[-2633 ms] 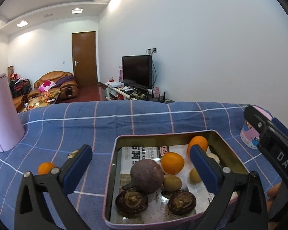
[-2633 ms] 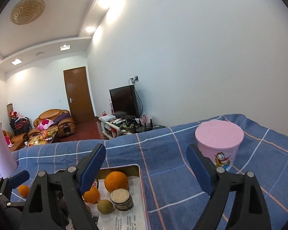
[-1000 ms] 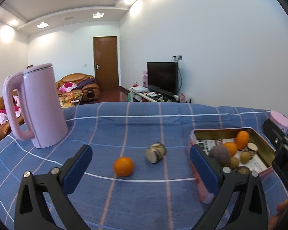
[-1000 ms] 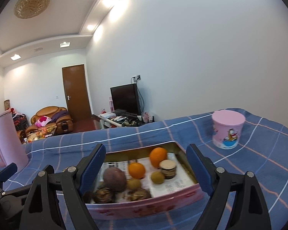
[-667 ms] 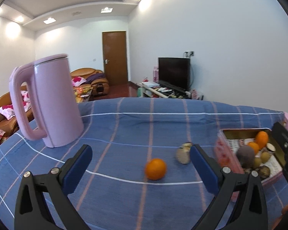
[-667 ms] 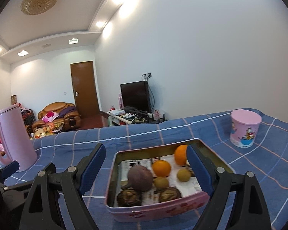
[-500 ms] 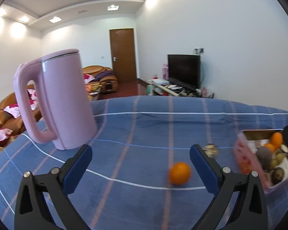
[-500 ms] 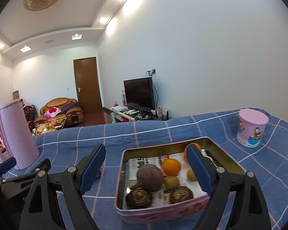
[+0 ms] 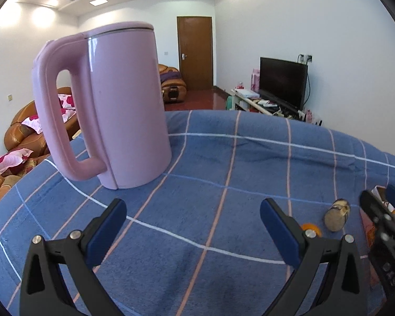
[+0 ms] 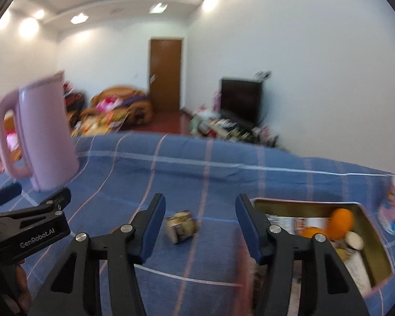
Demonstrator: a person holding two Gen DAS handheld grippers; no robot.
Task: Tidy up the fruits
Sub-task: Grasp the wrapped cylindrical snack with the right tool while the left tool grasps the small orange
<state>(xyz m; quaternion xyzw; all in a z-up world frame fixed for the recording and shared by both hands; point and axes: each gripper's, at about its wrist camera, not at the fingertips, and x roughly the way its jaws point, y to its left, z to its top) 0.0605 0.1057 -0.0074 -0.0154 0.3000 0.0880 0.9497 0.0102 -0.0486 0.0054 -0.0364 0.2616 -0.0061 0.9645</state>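
On the blue checked cloth lies a brown cut fruit, just ahead of my right gripper and in line with the gap between its blue pads. Those jaws are closing and touch nothing. The pink tin at the right holds oranges and other fruit on newspaper. In the left wrist view, my left gripper stands open over bare cloth. A loose orange peeks out behind its right finger, with the brown fruit just beyond.
A tall pink kettle stands close ahead of the left gripper, to its left. A pink cartoon cup sits right of the tin. The table's far edge drops to a living room with sofas and a TV.
Both views have swung left. The kettle now looms large in the left view and the tin has slid to the right edge. The right jaws have narrowed, and the brown fruit has come between them.
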